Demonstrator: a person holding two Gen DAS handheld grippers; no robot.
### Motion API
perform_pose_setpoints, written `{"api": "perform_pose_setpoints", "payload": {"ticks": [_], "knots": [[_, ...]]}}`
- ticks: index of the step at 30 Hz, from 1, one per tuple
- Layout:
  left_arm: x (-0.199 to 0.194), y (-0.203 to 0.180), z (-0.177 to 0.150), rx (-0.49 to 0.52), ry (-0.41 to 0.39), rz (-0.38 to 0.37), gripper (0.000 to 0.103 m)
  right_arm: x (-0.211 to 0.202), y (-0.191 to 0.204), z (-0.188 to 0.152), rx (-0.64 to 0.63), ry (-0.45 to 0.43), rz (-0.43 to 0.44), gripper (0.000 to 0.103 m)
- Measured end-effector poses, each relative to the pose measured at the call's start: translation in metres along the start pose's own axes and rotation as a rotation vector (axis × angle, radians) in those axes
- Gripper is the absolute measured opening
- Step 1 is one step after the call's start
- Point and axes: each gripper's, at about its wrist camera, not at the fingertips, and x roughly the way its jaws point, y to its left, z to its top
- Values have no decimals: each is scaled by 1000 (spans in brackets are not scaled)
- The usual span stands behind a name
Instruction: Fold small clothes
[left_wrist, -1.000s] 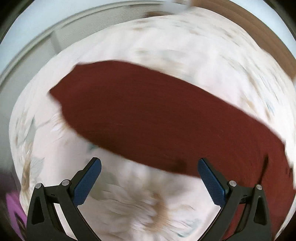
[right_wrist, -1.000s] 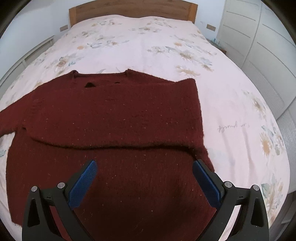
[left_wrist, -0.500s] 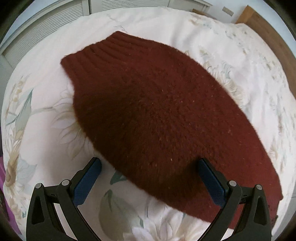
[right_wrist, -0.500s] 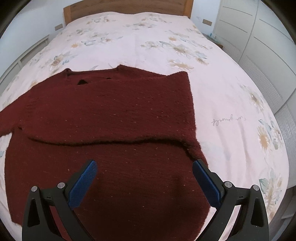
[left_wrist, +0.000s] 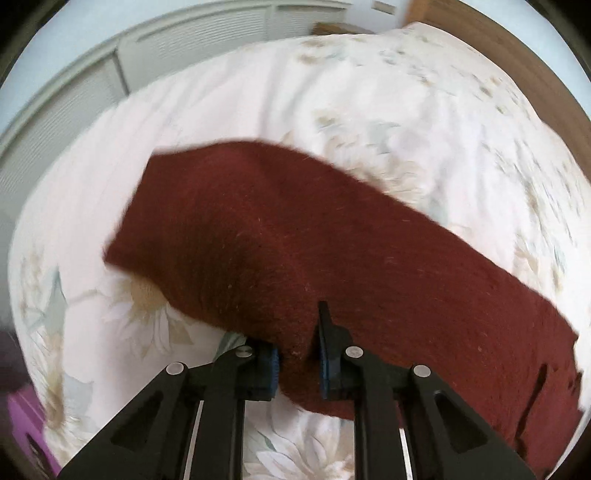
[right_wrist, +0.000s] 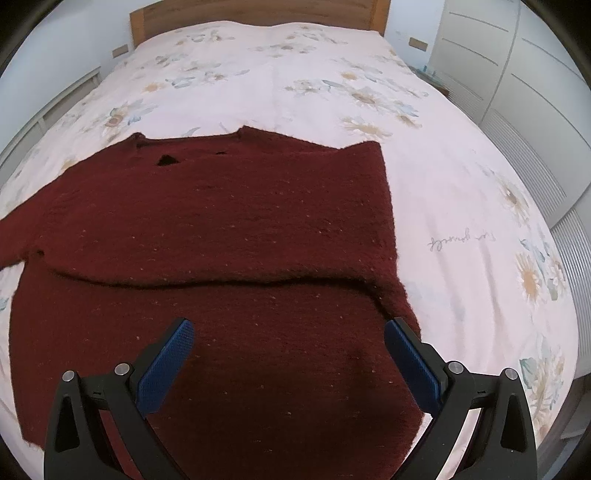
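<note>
A dark red knitted sweater (right_wrist: 221, 229) lies flat on the bed, neck towards the headboard. Its right sleeve is folded across the chest. Its left sleeve (left_wrist: 295, 236) stretches out to the side in the left wrist view. My left gripper (left_wrist: 297, 354) is shut on the near edge of that sleeve, with a bunch of knit between the blue pads. My right gripper (right_wrist: 288, 354) is open and empty above the lower part of the sweater's body.
The bed has a pale floral cover (right_wrist: 461, 206) and a wooden headboard (right_wrist: 258, 14). White wardrobe doors (right_wrist: 524, 74) stand to the right of the bed. A slatted white panel (left_wrist: 74, 103) runs along the far side in the left wrist view.
My left gripper has closed on the sleeve's edge; half a second ago it was open around it. The right gripper has hardly moved and stays open.
</note>
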Motion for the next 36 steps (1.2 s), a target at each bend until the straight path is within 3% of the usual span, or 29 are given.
{"api": "perform_pose_setpoints", "payload": {"ticks": [3,8,12,14,19,25,31,36], "knots": [[-20,-21,-8,93,-16,0,13,-2,5,4,-28,-5,-5,103],[-53,-69,-22,194,-30,-117,13,-8,2,14,-31,-16,5,103],[-70,-130,-36,294,-31,-212,13,-13,-5,19,-25,-26,4,103],[-65,-174,-32,354,-30,-264,13,-14,-10,21,-15,-31,4,103],[-62,-281,-58,527,-37,-354,13,-15,-22,22,16,-41,12,103],[-58,-363,-91,631,-9,-445,13,-17,-34,22,39,-54,15,103],[-41,-412,-138,743,23,-441,13,-12,-50,22,73,-38,-1,103],[-4,-424,-166,811,57,-336,13,-4,-58,16,108,-12,5,103]]}}
